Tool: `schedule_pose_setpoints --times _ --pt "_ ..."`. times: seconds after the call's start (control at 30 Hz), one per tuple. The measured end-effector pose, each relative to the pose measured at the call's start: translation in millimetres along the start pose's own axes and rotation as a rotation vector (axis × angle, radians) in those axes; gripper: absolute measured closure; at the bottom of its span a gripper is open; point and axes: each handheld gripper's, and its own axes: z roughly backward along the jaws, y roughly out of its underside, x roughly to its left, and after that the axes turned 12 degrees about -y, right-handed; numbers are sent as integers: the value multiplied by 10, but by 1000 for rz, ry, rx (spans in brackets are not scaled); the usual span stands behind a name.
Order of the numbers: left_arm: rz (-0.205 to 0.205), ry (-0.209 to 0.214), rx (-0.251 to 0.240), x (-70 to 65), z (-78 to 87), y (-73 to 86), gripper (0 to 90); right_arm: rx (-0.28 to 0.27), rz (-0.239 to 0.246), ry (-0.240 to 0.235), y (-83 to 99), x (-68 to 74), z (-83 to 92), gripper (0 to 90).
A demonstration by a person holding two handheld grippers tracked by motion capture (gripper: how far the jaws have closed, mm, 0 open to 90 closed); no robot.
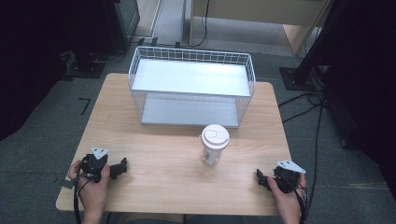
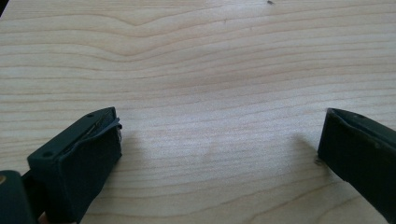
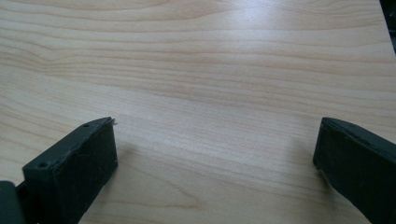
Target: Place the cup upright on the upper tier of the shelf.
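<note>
**Both grippers wide at the near corners, cup mid-desk**

We see the left hand-held gripper (image 1: 122, 167) resting at the near left corner of the desk (image 1: 159, 154), its jaws spread wide over bare wood. The right hand-held gripper (image 1: 258, 176) sits at the near right corner, close to the front edge, jaws equally wide with nothing between them. Open wood lies between the two. The cup (image 1: 214, 144) stands upright right of centre, just in front of the wire basket (image 1: 192, 86), which takes up the far half. The cup is white, with a white lid.
</note>
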Motion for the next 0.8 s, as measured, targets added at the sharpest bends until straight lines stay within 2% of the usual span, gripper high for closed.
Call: schedule_pose_setpoints --times 0.23,0.37,0.4,0.43,0.57,0.8 --pt "16 -15 5 -22 -21 -28 0 -4 -7 6 2 13 9 0" --pt "19 -16 4 -24 -24 -30 0 -56 -48 -46 -26 68 80 0" --pt "19 -16 4 -24 -24 -30 0 -61 -45 -59 -47 125 109 0" --pt "19 -16 4 -24 -24 -30 0 -61 -45 -59 -47 125 109 0" --pt "19 -16 4 -24 -24 -30 0 -60 -15 -68 -85 253 139 0" --pt "19 -16 5 -24 -24 -30 0 -61 41 -115 -218 482 175 0"
